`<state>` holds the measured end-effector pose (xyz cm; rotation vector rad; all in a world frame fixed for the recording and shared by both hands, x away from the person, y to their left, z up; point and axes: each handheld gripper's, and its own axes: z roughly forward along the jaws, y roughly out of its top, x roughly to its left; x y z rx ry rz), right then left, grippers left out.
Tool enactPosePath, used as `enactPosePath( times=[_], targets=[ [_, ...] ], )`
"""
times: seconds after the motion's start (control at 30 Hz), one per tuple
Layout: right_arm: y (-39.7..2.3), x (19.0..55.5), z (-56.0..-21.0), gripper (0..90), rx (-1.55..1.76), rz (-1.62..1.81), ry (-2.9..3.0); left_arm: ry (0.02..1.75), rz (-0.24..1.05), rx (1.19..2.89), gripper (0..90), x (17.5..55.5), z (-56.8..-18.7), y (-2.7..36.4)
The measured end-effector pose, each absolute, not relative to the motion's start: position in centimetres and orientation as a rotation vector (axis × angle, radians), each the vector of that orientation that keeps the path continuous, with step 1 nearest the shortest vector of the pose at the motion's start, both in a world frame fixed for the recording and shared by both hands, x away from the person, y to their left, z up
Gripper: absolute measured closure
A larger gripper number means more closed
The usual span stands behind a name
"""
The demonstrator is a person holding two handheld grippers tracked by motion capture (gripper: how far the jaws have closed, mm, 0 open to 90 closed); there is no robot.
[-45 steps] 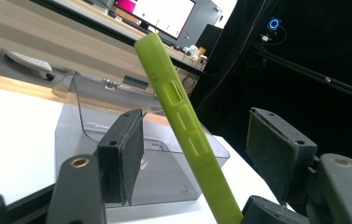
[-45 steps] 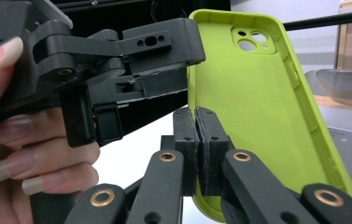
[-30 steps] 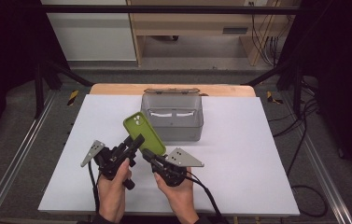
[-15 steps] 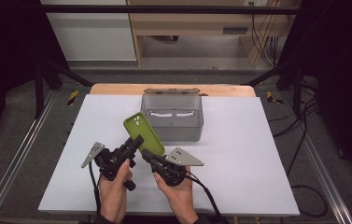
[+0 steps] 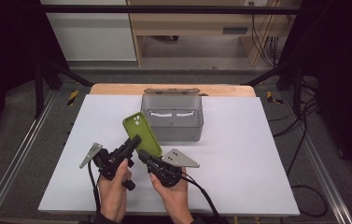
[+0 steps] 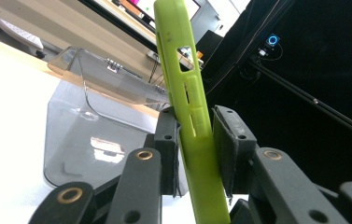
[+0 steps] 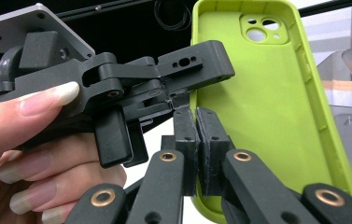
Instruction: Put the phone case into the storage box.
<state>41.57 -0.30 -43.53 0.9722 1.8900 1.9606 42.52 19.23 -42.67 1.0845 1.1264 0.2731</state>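
Centre-left of the high view, the green phone case (image 5: 142, 133) stands tilted above the table (image 5: 239, 154). The left gripper (image 5: 134, 142), jaws just closing, pinches its edge; the right gripper (image 5: 144, 156) clamps its lower rim.

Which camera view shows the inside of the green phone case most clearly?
The right gripper view: the green phone case faces the camera, its hollow interior and camera cutout plain. The left gripper view shows the case edge-on, with button slots, between the left claw's pads. The high view shows it small, from its back.
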Motion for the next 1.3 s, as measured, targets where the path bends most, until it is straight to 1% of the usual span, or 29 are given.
enactPosePath(
  times=[0.27, 0.37, 0.43, 0.7, 0.73, 0.77, 0.8, 0.93, 0.97, 1.0, 1.03, 1.07, 1.2, 1.3],
  targets=[
    [0.1, 41.4, -43.7, 88.3, 0.985, 1.983, 1.894, 1.123, 0.265, 1.077, 73.4, 42.6, -42.9, 19.4],
    [0.2, 41.4, -43.8, 88.2, 0.993, 1.99, 1.9, 1.124, 0.253, 1.071, 74.5, 42.6, -42.9, 19.4],
    [0.3, 41.4, -44.0, 88.2, 0.991, 1.986, 1.906, 1.123, 0.244, 1.072, 77.0, 42.6, -42.9, 19.4],
    [0.3, 41.4, -44.1, 87.3, 0.955, 1.988, 1.921, 1.127, 0.259, 1.072, 77.5, 42.1, -42.8, 19.5],
    [0.3, 41.5, -44.1, 84.1, 0.949, 1.99, 1.923, 1.13, 0.264, 1.071, 77.5, 42.1, -42.8, 19.6],
    [0.3, 41.5, -44.0, 76.2, 0.949, 2.0, 1.917, 1.13, 0.273, 1.069, 77.5, 42.1, -42.7, 19.8],
    [0.3, 41.5, -44.0, 76.2, 0.949, 2.0, 1.917, 1.131, 0.281, 1.071, 77.5, 42.0, -42.7, 19.9],
    [-0.6, 41.6, -43.7, 64.5, 0.929, 1.944, 1.908, 1.14, 0.382, 1.095, 77.5, 42.0, -42.4, 20.6],
    [-1.0, 41.6, -43.6, 62.6, 0.934, 1.93, 1.902, 1.143, 0.398, 1.096, 77.5, 42.0, -42.4, 20.8],
    [-1.6, 41.9, -43.6, 58.5, 0.933, 1.889, 1.899, 1.146, 0.403, 1.096, 77.5, 42.0, -42.4, 20.8],
    [-1.9, 42.0, -43.6, 56.7, 0.938, 1.858, 1.899, 1.153, 0.416, 1.102, 77.5, 42.1, -42.5, 21.0],
    [-1.9, 42.0, -43.6, 56.7, 0.938, 1.858, 1.899, 1.153, 0.416, 1.102, 77.5, 42.1, -42.5, 21.0],
    [-2.8, 42.8, -43.8, 46.8, 0.973, 1.748, 1.922, 1.158, 0.433, 1.123, 77.5, 42.2, -42.7, 21.0],
    [-3.0, 43.0, -43.8, 43.1, 0.965, 1.66, 1.934, 1.155, 0.441, 1.128, 77.5, 42.1, -42.6, 21.1]
  ],
)
